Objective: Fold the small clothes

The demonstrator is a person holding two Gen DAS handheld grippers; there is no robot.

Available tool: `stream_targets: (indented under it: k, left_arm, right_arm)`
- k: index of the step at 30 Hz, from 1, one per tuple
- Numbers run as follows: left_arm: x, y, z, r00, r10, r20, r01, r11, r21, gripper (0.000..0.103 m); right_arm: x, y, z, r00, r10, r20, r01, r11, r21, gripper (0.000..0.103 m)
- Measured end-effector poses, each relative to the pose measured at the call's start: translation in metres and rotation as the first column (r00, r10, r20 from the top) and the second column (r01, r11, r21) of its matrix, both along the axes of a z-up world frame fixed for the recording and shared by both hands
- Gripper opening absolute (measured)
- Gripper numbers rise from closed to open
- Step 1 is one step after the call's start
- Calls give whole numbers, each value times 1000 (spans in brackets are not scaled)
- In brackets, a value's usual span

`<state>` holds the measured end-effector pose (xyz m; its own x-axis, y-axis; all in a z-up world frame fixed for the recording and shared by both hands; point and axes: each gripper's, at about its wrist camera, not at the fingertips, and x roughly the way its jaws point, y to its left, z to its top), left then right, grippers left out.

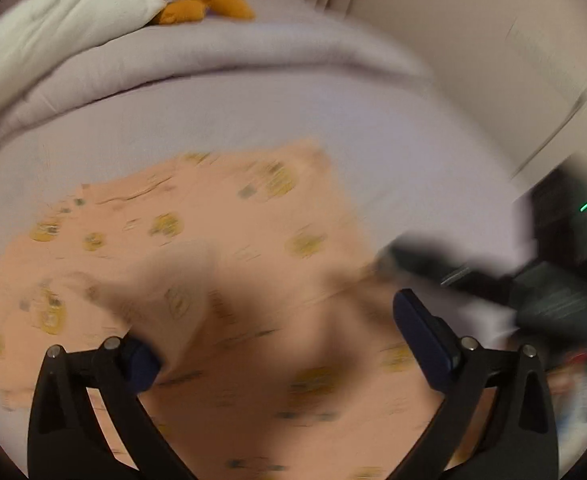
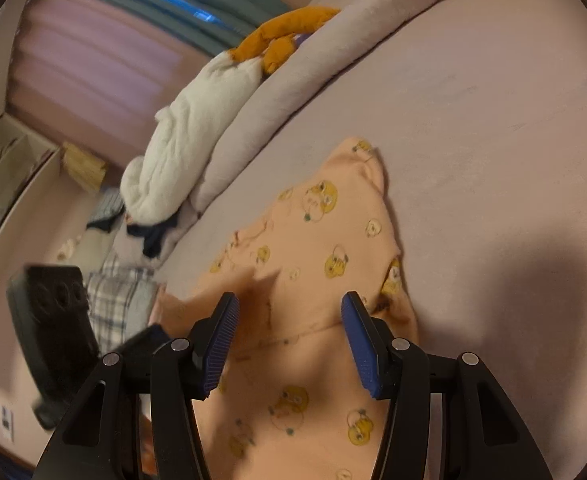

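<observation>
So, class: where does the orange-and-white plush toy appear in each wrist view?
Left wrist: orange-and-white plush toy at top left, on the folded lilac blanket.
Right wrist: the toy at upper centre-left, along that blanket.
Shared landmark: the peach printed baby garment.

Small garment (image 2: 313, 264) lay spread on the bed (image 2: 493, 140), rolled blanket (image 2: 293, 92) behind it, plush toy (image 2: 197, 148) atop the blanket's end, both grippers hovered above the garment's near part
</observation>
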<state>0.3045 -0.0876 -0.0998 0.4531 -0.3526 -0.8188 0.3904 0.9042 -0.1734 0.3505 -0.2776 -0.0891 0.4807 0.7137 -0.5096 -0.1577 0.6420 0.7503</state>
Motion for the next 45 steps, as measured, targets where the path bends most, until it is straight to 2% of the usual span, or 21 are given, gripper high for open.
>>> stream_targets:
  k: [1,2,3,4,5,8,11,15,17,21,24,27,29,30,31,32,33,38,41,42,45]
  left_arm:
    - [3,2,-8,999,-5,-38,4,999,-32,96]
    - [7,7,-14,995,-31,-99,16,989,-144,96]
    - [8,18,-20,987,-47,-155,3,963,-270,97]
    - [10,25,-23,983,-50,-179,-15,939,-344,100]
    - [10,30,-25,982,-38,-186,-34,928,-371,101]
    - [4,39,-27,990,64,-123,-87,979,-185,101]
    - [-6,61,-33,988,37,-150,-77,961,-265,102]
    - [-22,71,-38,995,9,-104,-27,984,-174,102]
    - [-27,82,-44,992,13,-129,-38,979,-198,102]
    - [-53,112,-42,991,53,-122,-86,957,-277,102]
    - [-75,141,-45,983,119,-137,-157,938,-310,102]
    - [-91,160,-45,976,167,-141,-205,924,-323,102]
    - [-100,175,-44,969,199,-145,-238,913,-332,102]
    - [-104,184,-45,965,217,-149,-257,903,-346,102]
    - [-107,189,-42,962,226,-151,-267,896,-355,102]
    - [-109,195,-42,959,238,-153,-279,888,-366,102]
    - [-110,198,-41,957,250,-150,-289,882,-372,102]
    - [-113,204,-40,949,279,-147,-315,857,-408,102]
    - [-117,207,-41,945,289,-154,-327,843,-426,102]
    - [-119,213,-41,944,291,-158,-331,839,-432,102]
    - [-120,215,-42,938,303,-167,-346,825,-446,102]
  right_arm:
    - [-1,-5,0,999,-36,3,36,999,5,54]
    - [-3,-11,0,998,-68,7,68,998,12,54]
    - [-5,-17,1,996,-90,10,90,996,22,54]
    - [-7,-23,0,995,-104,7,104,994,31,54]
    - [-8,-27,0,994,-108,2,108,994,31,54]
    - [-11,-29,4,996,-84,2,84,996,-16,54]
    - [-15,-17,13,999,-17,38,19,998,-56,54]
    - [-16,29,21,981,179,74,-163,968,-190,54]
    - [-12,61,22,959,277,53,-258,938,-232,54]
    - [-6,105,23,927,372,54,-333,879,-340,54]
    - [-7,136,22,886,460,58,-402,826,-396,54]
    - [-18,167,24,849,518,104,-402,762,-508,54]
    - [-19,186,20,840,531,110,-366,705,-608,53]
    - [-19,192,15,841,529,109,-341,677,-652,48]
    - [-19,196,10,845,523,110,-312,650,-693,28]
    - [-17,197,6,849,519,103,-303,638,-708,17]
    - [-14,193,3,860,500,102,-294,649,-702,10]
    - [-20,133,17,933,315,175,-186,837,-514,9]
    - [-19,95,9,959,250,131,-179,897,-404,10]
    - [-18,86,4,964,242,107,-186,909,-373,15]
    - [-13,64,-7,979,200,40,-181,942,-282,46]
